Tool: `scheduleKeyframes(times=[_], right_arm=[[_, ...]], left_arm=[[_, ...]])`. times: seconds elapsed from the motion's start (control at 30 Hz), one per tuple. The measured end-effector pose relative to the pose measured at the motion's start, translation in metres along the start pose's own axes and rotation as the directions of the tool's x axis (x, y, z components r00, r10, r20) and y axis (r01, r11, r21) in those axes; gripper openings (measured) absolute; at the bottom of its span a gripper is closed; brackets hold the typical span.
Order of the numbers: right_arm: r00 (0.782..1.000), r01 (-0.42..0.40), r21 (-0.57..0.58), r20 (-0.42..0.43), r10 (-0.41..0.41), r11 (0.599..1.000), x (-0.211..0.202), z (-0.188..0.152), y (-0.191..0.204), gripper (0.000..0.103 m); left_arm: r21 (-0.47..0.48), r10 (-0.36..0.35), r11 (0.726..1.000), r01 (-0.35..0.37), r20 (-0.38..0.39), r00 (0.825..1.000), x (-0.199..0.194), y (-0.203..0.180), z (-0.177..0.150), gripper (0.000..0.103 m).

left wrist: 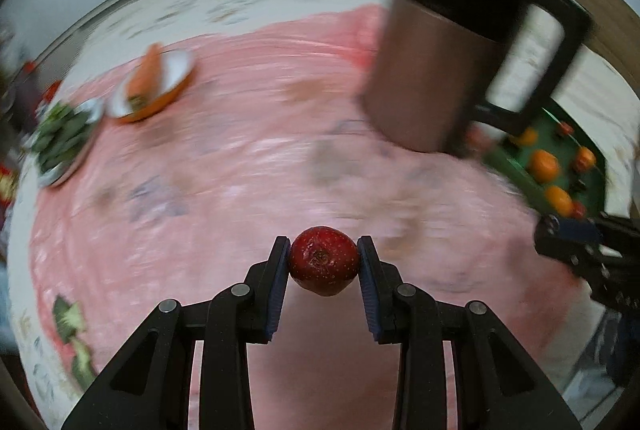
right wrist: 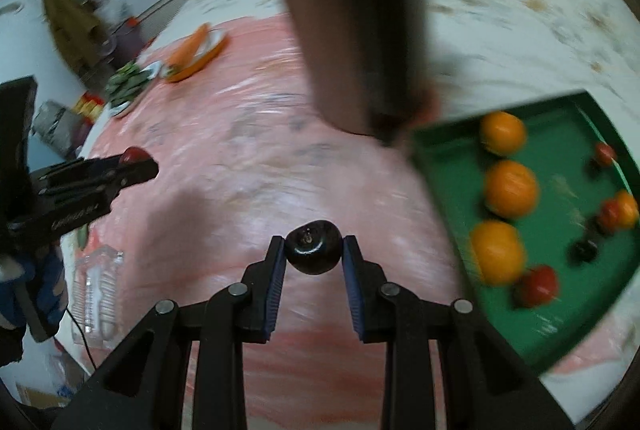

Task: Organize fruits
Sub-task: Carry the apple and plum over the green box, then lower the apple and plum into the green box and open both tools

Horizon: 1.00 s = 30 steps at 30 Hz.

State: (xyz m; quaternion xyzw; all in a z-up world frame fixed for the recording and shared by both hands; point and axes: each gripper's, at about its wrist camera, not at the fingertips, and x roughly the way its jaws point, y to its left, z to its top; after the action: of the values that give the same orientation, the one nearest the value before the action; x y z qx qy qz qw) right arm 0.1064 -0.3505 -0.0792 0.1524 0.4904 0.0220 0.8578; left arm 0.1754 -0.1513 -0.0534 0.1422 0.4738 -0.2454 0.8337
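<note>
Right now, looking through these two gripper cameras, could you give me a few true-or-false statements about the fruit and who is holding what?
1. The left gripper is clamped on a small red speckled fruit. True.
2. The right gripper is empty. False: it grips a small, dark, glossy round fruit.
3. The flat green tray holds three oranges. True.
4. The long orange carrot lies in the green tray. False: it rests on a shallow orange-rimmed bowl.

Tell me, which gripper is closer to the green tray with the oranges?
Right. The right gripper, holding a dark fruit, hovers just beside the green tray. The left gripper, holding a red fruit, is farther out over the pink cloth.
</note>
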Motion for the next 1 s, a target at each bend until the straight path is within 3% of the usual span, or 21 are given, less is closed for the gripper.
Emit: scheduleKeyframes(times=[0.4, 0.73, 1.0], right_arm=[[0.984, 0.165, 0.169, 0.032, -0.173, 0.972, -0.043, -0.015, -0.124, 0.016], [0.959, 0.271, 0.227, 0.016, -0.282, 0.936, -0.053, -0.020, -0.202, 0.016], [0.946, 0.319, 0.190, -0.009, -0.323, 0.929, -0.044, -0.016, -0.226, 0.016]], left_arm=[[0.180, -0.182, 0.967, 0.179, -0.001, 0.983, 0.014, -0.153, 0.023, 0.029], [0.236, -0.231, 0.945, 0.227, -0.014, 0.973, 0.040, -0.223, 0.051, 0.029], [0.297, -0.226, 0.928, 0.223, -0.025, 0.974, 0.064, -0.268, 0.068, 0.029]])
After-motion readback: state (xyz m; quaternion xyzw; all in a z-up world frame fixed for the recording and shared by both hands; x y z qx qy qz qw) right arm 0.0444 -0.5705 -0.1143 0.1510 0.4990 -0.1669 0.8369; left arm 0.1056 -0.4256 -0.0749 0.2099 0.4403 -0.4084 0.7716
